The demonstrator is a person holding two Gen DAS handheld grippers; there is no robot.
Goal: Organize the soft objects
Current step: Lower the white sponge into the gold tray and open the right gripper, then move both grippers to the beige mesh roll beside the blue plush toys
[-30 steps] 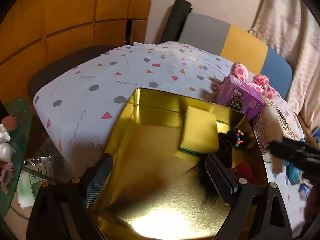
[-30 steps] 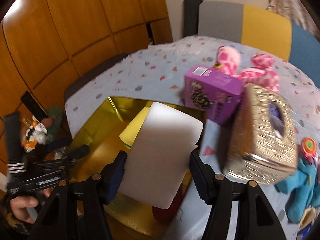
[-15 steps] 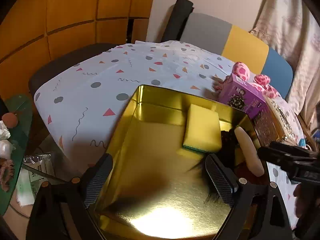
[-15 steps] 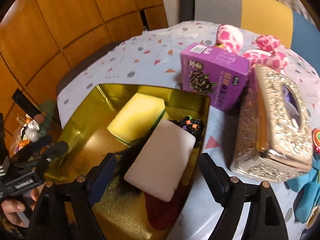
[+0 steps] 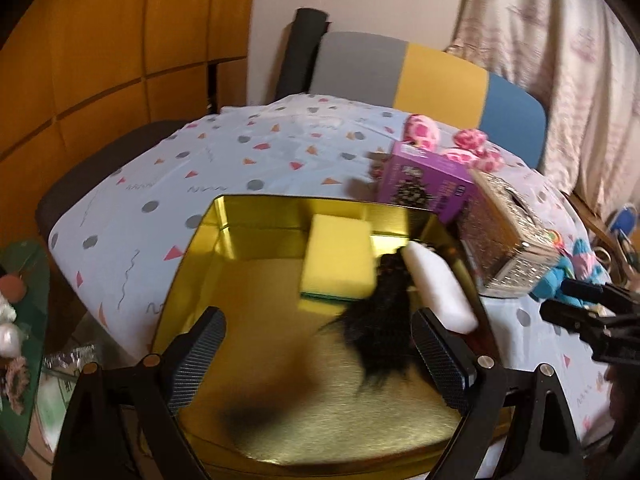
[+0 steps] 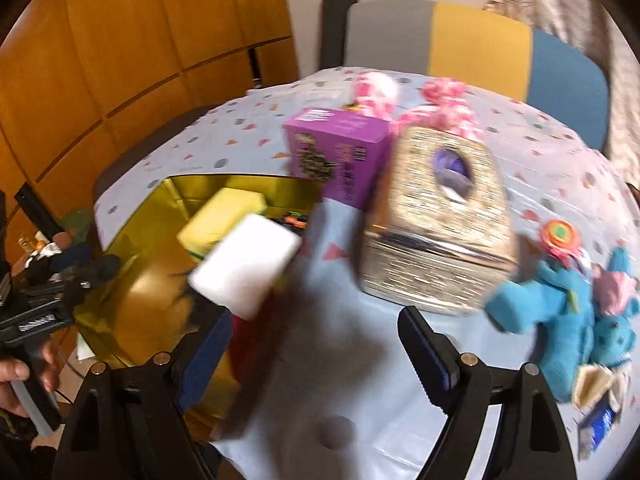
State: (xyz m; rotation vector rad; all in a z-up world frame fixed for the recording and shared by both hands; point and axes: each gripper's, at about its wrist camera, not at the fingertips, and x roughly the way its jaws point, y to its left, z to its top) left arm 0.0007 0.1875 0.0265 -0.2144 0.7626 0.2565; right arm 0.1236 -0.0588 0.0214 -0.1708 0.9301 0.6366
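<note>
A gold tray (image 5: 224, 216) (image 6: 176, 188) holds a yellow sponge (image 5: 336, 256) (image 6: 222, 220), a black furry toy (image 5: 384, 320) and a white sponge (image 5: 438, 288) (image 6: 246, 264) that leans at its right side. My left gripper (image 5: 318, 356) hovers open over the tray's near part; the black fur lies by its right finger (image 5: 440, 360), not pinched. Over the tablecloth to the right of the tray, my right gripper (image 6: 316, 354) is open and empty, with the white sponge ahead of its left finger (image 6: 204, 356). A blue plush (image 6: 560, 312) lies at the right.
A purple box (image 6: 340, 152) and a glittery tissue box (image 6: 436, 224) stand just right of the tray. A pink spotted plush (image 6: 440, 104) lies behind them. A grey, yellow and blue chair back (image 5: 404, 76) stands beyond the table. A hand (image 6: 24, 376) holds the left gripper's handle.
The right gripper opened and let go of the white sponge, which now rests in the tray. It then swung right, over the cloth. The left gripper drew back a little.
</note>
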